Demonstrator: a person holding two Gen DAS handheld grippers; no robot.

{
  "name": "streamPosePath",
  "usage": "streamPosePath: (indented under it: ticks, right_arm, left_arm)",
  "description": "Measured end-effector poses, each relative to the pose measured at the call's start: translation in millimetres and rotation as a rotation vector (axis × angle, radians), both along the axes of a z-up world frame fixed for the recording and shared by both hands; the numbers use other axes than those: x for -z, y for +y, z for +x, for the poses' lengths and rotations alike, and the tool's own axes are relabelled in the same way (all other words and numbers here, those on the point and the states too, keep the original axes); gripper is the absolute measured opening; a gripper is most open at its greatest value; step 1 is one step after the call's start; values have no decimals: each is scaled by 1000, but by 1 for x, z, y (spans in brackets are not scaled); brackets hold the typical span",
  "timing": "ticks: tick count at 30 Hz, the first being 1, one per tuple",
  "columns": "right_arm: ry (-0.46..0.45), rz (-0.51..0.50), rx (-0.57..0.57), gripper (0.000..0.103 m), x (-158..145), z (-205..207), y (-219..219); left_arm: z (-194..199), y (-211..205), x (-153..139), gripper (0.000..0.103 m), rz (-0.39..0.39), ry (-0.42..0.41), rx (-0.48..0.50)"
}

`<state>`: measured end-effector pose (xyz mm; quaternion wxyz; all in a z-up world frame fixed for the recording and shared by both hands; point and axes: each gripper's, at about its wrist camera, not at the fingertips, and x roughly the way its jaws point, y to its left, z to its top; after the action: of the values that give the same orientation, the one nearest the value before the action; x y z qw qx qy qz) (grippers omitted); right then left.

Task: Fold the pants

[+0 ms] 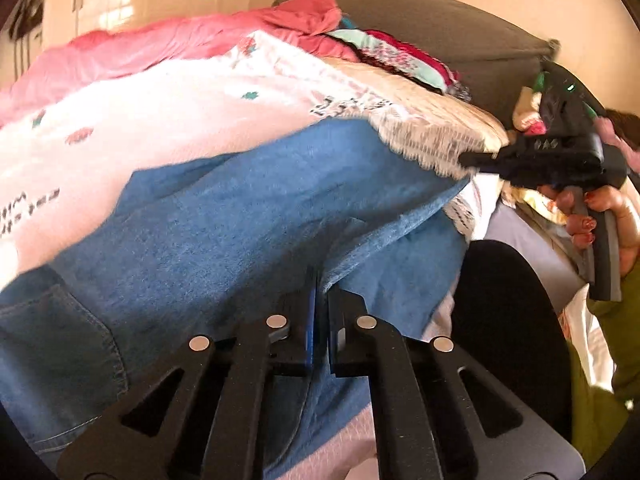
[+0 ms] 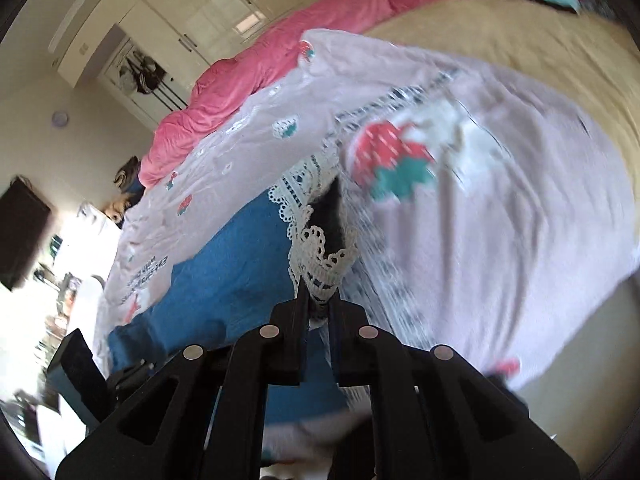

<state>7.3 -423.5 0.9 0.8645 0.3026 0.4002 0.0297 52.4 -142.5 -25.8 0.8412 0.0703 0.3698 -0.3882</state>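
Both tools clamp the pants on the bed: left tool pins denim, right tool pinches the lace hem, ready for folding.

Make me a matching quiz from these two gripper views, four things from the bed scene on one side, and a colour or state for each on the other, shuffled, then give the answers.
Things:
1. pants
2. lace hem
3. quilt
4. left gripper

Descriptions:
A. pink, bunched along the far side of the bed
B. white, pinched in the right gripper
C. blue denim, spread over the pale blanket
D. black, shut on denim

Pairs: 1-C, 2-B, 3-A, 4-D
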Motion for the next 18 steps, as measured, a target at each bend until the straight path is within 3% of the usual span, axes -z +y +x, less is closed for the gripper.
streamPosePath:
  ticks: [5,7,9,11,12,13,14,18]
  right_arm:
    - [38,35,-23,16,21,-8,-2]
    - [24,44,-27,41,19,-12,-4]
    - [4,30,-3,48,15,-16,-9]
    - [-7,40,20,48,15,-19,-16]
    - [-5,42,19,43,16,-18,-18]
    - [3,33,15,27,18,-16,-20]
    - [12,17,13,18,21,-14,-20]
    - [13,0,-14,16,22,-20,-19]
  left_arm:
    - [-7,-10,6,0,59,-47,41]
    - [-8,-13,9,0,78,-53,48]
    - [-9,-15,13,0,92,-55,48]
    - [-10,-15,14,0,97,-50,49]
    - [-10,-13,13,0,96,-48,50]
    - [-10,-12,11,0,93,-46,51]
    - [-11,-10,9,0,90,-45,51]
    - [-20,2,-5,0,73,-60,50]
